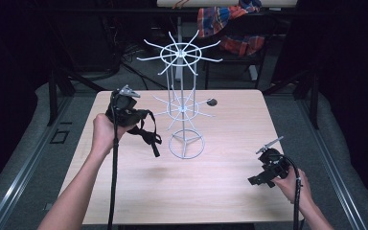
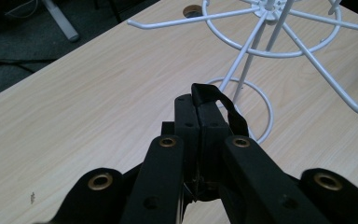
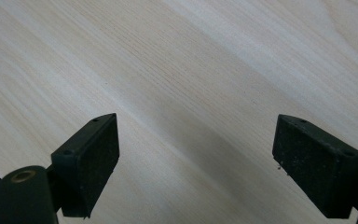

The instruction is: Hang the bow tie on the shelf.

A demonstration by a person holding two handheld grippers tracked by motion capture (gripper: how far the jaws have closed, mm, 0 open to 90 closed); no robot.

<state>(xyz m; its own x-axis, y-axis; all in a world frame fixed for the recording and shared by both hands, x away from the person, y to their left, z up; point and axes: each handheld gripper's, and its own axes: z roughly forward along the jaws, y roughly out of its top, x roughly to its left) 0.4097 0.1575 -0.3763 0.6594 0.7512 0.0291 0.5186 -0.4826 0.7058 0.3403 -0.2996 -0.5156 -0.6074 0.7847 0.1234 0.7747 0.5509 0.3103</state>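
Between the jaws of the left gripper (image 2: 199, 122), pressed together, sits a black strap (image 2: 227, 108): a narrow band pinched at one end, its free part curling over the jaw tips in a loop. From the high view the left gripper (image 1: 133, 115) is raised above the table (image 1: 124, 191), just left of the white wire stand (image 1: 182, 91), with the strap (image 1: 149, 135) hanging down from it.

Judgement on handling: strap looks light, limp, non-fragile; it folds under its own weight. Webbing seems matte, so slip is unlikely if gripped across its flat width. Best hold is near an end or on the loop, leaving the loop open to slip over one of the stand's thin arms. Stand itself looks light and could tip or spin if snagged.

Right gripper (image 1: 263, 176) rests low near the table's right front corner; jaws wide apart over bare wood, nothing between them (image 3: 209, 158).
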